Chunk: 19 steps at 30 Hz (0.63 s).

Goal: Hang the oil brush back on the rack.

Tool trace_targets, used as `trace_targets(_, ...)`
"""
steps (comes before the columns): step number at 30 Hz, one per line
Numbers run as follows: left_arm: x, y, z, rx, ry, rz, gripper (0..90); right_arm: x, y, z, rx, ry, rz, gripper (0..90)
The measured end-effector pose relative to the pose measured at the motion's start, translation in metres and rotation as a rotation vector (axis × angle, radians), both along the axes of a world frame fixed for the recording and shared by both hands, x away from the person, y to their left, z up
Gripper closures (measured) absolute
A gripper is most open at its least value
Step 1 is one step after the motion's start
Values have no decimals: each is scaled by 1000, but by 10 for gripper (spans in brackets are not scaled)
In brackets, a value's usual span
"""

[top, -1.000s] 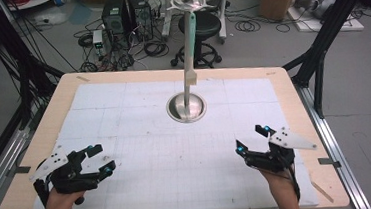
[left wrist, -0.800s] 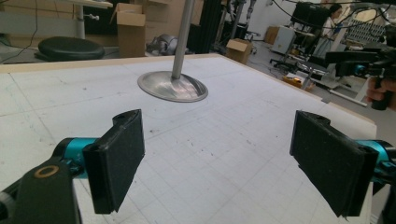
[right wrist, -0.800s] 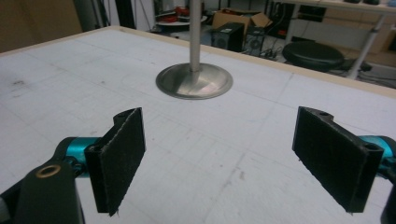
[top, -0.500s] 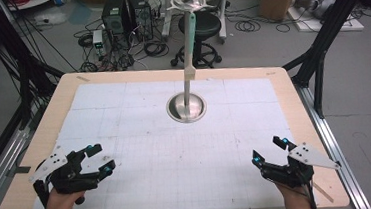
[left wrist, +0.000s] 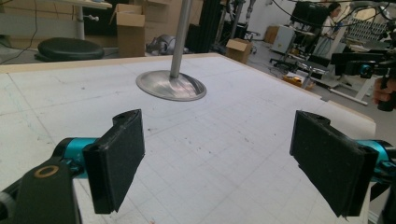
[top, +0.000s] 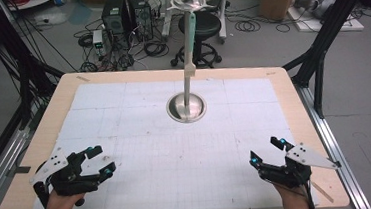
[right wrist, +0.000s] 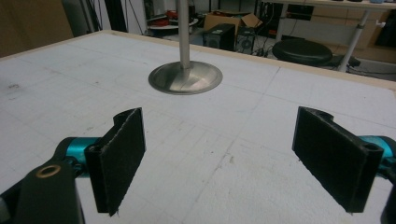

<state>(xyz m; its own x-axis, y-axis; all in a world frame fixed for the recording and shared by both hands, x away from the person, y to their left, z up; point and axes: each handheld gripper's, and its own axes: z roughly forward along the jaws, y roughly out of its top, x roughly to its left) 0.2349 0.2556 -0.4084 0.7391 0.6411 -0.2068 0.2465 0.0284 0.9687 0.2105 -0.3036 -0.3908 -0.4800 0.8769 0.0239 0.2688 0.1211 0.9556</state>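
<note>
While both grippers sit at table's near edge, left gripper [top: 100, 164] & right gripper [top: 267, 150] w/ jaws wide, empty, we aim each squarely at metal stand [top: 187, 107] mid-table, approaching level & slow.

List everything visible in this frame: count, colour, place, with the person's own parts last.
Metal stand: one, silver, round base at table centre, upright pole.
Table: one, pale wood rim, white gridded sheet on top.
Stool: one, black, floor beyond the table.
Cardboard box: one, brown, floor at far right.
Left gripper: one, black with teal, near-left of table, open, empty.
Right gripper: one, black with teal, near-right, open, empty.
</note>
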Motion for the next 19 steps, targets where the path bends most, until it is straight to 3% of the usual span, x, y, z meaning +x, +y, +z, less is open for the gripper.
trace_targets(19, 1, 1, -1, 1, 3, 5, 184, 1, -2, -2, 15, 7, -6, 162)
